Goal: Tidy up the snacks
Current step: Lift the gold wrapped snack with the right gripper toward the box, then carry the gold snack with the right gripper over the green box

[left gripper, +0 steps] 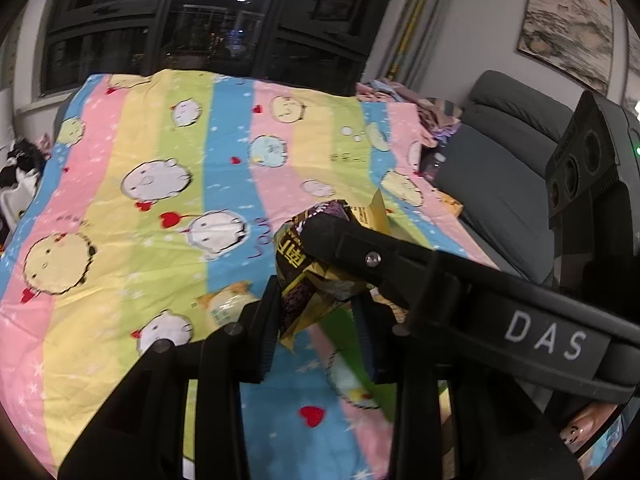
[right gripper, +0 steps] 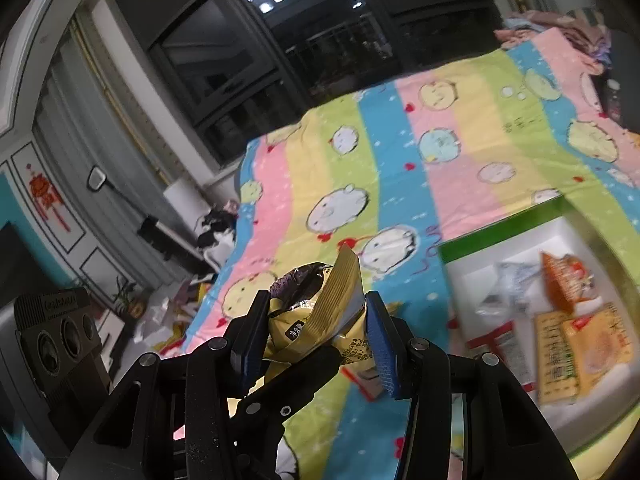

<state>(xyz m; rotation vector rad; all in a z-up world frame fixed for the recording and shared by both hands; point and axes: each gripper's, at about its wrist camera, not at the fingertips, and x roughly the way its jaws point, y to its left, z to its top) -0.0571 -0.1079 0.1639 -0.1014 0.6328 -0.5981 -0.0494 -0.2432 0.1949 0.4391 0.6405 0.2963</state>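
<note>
while it hangs in the air above the bed, the crumpled yellow-and-purple snack packet (left gripper: 308,276) is clamped from two sides at once: the left gripper (left gripper: 316,316) pinches its lower part between blue-padded fingers (left gripper: 366,332), and the right gripper (right gripper: 312,336) squeezes its other end, the ribbed yellow seal of the packet (right gripper: 340,304) sticking up between those fingers. in the left wrist view the right gripper (left gripper: 344,240) reaches in from the right, its black arm lettered "das" crossing over the packet. under both lies a striped cartoon bedsheet (left gripper: 160,160) in pink, yellow, green and blue, with round animal faces and red hearts. on the sheet to the right, in the right wrist view, sits a white box with a green rim (right gripper: 500,224); inside it are an orange packet (right gripper: 568,284), flat yellow packets (right gripper: 580,352) and some clear wrappers (right gripper: 508,288), all blurred. another pale packet (left gripper: 228,304) lies on the sheet just left of the left gripper. at the far side stands a dark window (left gripper: 208,32), and to the right a grey sofa (left gripper: 500,168).
</note>
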